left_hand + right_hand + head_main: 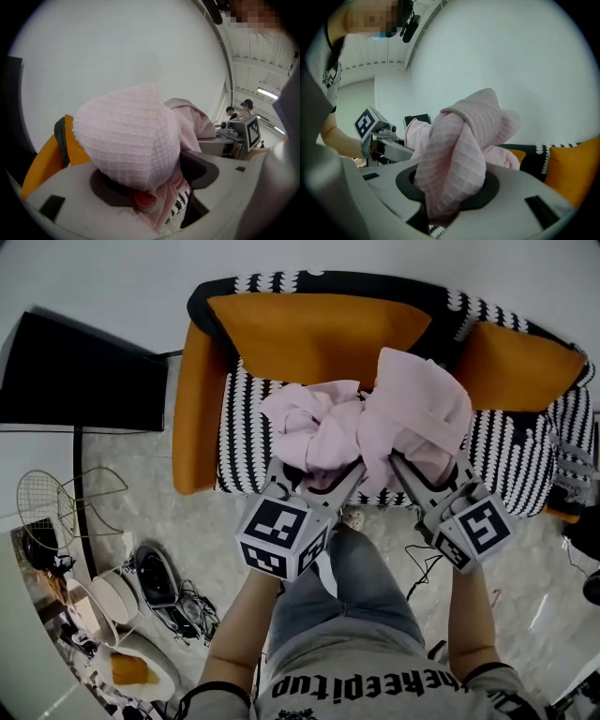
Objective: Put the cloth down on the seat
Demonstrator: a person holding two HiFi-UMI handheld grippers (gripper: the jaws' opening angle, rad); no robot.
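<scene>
While the left hand-held gripper point(317, 474) and right hand-held gripper point(431, 465) clench the pink cloth point(412, 404), it bunches over the seat point(506, 451)

**Pink cloth bunched over the patterned seat**

The cloth point(375, 418) was pale pink with a small waffle weave. It was crumpled into one loose heap with two raised lumps, the larger toward the right. The left gripper point(317, 476) pinched one bunch and the right gripper point(424, 474) another, and each wad bulged out past the jaws. The heap hung over the middle of the seat point(516, 451), nearer the front edge than the back. Whether its lowest folds touched the cushion could not be told. The seat was a flat, level cushion in a black-and-white scalloped pattern. It showed bare toward the left and right edges.
</scene>
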